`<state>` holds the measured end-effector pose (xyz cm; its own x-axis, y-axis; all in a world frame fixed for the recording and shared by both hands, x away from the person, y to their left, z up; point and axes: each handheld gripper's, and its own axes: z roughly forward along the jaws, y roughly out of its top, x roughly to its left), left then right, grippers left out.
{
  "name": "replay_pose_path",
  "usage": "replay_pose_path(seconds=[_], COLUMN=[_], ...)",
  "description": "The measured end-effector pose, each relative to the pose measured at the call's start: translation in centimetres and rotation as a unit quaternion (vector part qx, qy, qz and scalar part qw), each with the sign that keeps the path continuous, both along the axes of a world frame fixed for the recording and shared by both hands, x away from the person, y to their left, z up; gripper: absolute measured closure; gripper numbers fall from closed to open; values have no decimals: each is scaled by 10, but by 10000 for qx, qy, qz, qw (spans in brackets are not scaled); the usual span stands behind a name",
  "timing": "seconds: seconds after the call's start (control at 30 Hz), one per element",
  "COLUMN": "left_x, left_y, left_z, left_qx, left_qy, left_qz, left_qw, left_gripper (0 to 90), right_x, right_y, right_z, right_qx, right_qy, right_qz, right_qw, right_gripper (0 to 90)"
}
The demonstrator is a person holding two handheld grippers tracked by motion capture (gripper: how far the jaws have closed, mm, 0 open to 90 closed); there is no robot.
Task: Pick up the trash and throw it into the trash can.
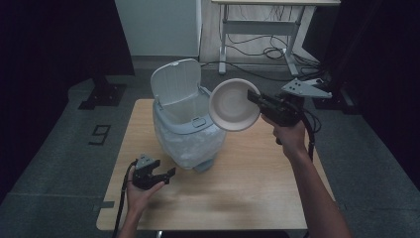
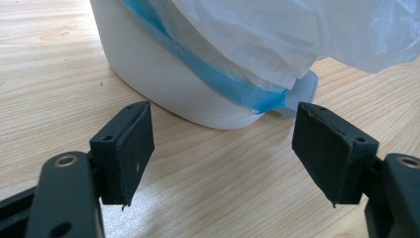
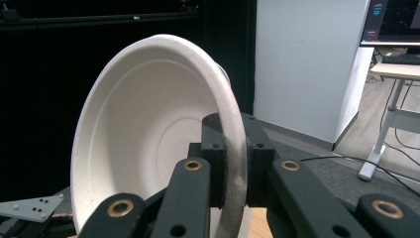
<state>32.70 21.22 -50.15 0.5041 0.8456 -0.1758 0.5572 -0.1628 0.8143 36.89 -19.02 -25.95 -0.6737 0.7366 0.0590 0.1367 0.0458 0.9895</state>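
A white paper bowl [image 1: 234, 104] hangs tilted on its side in the air, just right of the open bin. My right gripper [image 1: 256, 98] is shut on the bowl's rim; in the right gripper view both pads [image 3: 217, 163] pinch the bowl [image 3: 148, 134] wall. The small white pedal bin [image 1: 185, 126], lined with a clear plastic bag, stands mid-table with its lid [image 1: 176, 82] flipped up. My left gripper [image 1: 166, 174] rests open on the table in front of the bin's left side. Its view puts the bin base [image 2: 163, 74] and bag [image 2: 277, 34] close ahead, with nothing between the jaws.
The wooden table [image 1: 247, 188] has bare room to the front and right of the bin. Beyond it lies grey floor, with a desk frame and cables [image 1: 262, 49] at the back. Dark curtains flank both sides.
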Motion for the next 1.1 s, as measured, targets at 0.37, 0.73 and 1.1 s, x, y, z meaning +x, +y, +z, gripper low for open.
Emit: replay_pose_path(seconds=[0.37, 0.73, 1.1], left_x=[0, 1, 1], left_y=[0, 0, 0], left_z=[0, -1, -1], left_qx=[12, 7, -1], left_qy=[17, 31, 36], left_qz=[-7, -30, -49], left_qw=[10000, 10000, 10000], left_gripper=[242, 242, 242], right_x=[3, 9, 20], right_y=[11, 23, 37], right_z=[7, 10, 8], right_qx=[-18, -41, -154], right_qy=[-40, -63, -72], right_qz=[67, 124, 161], right_qw=[10000, 9999, 9997], right_gripper=[828, 827, 827])
